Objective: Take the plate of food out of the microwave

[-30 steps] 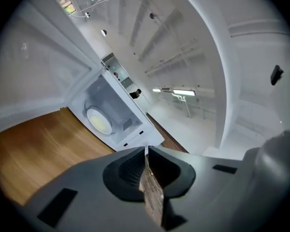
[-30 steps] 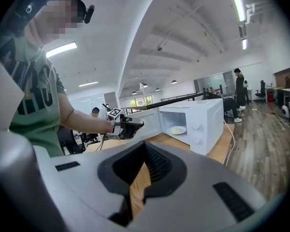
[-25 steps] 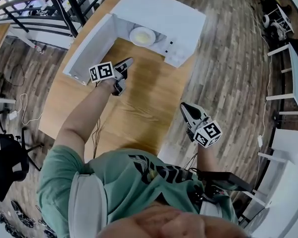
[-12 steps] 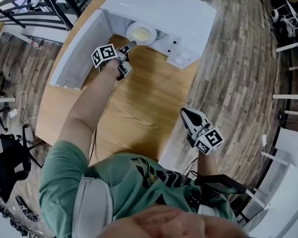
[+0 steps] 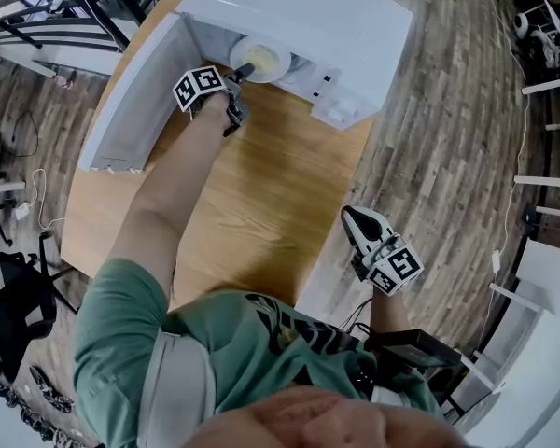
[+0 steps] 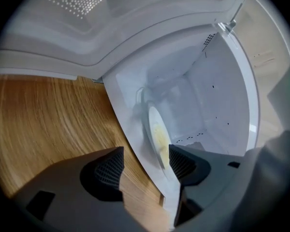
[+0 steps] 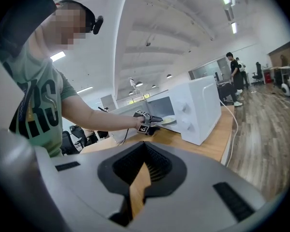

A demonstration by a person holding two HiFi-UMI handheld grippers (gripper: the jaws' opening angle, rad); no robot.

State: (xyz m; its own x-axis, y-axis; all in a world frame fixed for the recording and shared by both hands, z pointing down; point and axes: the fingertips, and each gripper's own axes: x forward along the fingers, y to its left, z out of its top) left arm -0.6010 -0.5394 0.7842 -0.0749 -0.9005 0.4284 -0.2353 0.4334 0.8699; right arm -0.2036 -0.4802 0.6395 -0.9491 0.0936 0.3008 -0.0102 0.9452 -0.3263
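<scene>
The white microwave [image 5: 299,7] stands at the table's far end with its door [image 5: 135,91] swung open to the left. Inside lies a white plate [image 5: 259,61] of yellow food. My left gripper [image 5: 241,91] is at the cavity mouth; its jaws have just been opening. In the left gripper view this gripper [image 6: 145,163] is open, the plate [image 6: 157,134] just ahead, its near rim and the microwave's front sill between the pads, nothing pressed. My right gripper [image 5: 353,217] hangs off the table's right edge, shut and holding nothing; its pads [image 7: 144,151] meet.
The wooden table [image 5: 261,185] carries only the microwave. Its right edge drops to plank floor [image 5: 448,110]. A cable [image 7: 234,124] trails off the table by the microwave. Chairs stand at the left; people [image 7: 233,76] stand far off.
The left gripper moved up the picture from mid-table to the microwave mouth and its jaws spread open. The right gripper sank slightly.
</scene>
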